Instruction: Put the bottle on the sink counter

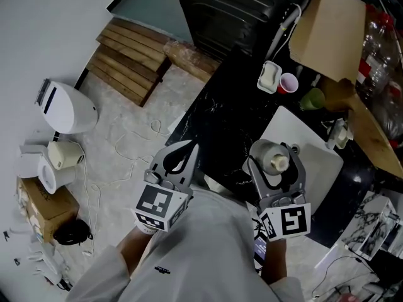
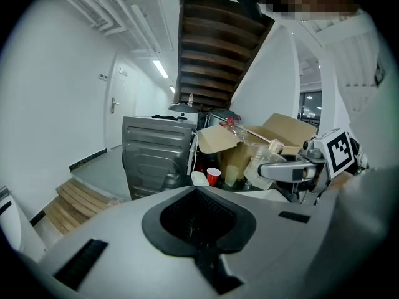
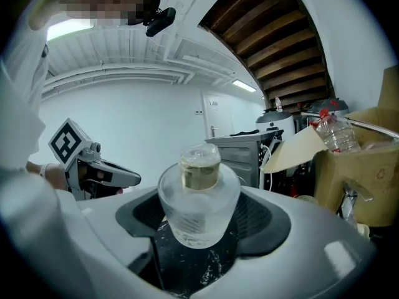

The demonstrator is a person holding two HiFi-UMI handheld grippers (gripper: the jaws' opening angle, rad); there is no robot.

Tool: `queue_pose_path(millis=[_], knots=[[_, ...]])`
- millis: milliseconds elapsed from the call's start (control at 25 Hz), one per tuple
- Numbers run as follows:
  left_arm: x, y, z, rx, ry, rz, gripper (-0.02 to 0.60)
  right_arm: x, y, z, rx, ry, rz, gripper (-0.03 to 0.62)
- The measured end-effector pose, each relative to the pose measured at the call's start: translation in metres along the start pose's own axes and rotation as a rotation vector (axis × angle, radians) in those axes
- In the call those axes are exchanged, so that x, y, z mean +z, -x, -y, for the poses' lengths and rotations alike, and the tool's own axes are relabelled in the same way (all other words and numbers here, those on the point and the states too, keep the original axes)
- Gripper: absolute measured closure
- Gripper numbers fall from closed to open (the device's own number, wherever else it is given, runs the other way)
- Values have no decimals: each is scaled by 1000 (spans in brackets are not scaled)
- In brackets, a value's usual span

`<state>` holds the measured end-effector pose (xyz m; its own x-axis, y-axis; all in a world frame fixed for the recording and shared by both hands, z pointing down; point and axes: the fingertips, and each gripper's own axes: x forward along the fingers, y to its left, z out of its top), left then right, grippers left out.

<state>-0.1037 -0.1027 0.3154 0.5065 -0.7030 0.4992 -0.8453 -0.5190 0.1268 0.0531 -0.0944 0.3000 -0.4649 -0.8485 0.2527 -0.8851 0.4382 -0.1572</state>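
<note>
A clear bottle with a cream cap is held between the jaws of my right gripper, which is shut on its body. It hangs over the near edge of the black marble counter, next to a white board. In the right gripper view the bottle fills the space between the jaws, cap pointing up. My left gripper hovers to the left of it over the counter's edge, jaws closed together and holding nothing. The left gripper view shows the bottle off to the right.
On the counter stand a red cup, a white dish, a green cup and a cardboard box with plastic bottles beside it. A dark appliance stands behind. A wooden pallet and white appliances sit on the floor.
</note>
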Motion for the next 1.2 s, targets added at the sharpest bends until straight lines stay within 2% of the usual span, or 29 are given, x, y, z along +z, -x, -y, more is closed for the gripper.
queue_pose_path(millis=[640, 920, 1200], knots=[[21, -55, -37, -63, 5, -30, 575, 11, -61, 21, -44, -2, -36, 252], [31, -81, -54, -100, -23, -33, 575, 6, -93, 30, -65, 2, -66, 252], [38, -109, -77, -122, -5, -60, 575, 8, -132, 42, -82, 0, -82, 252]])
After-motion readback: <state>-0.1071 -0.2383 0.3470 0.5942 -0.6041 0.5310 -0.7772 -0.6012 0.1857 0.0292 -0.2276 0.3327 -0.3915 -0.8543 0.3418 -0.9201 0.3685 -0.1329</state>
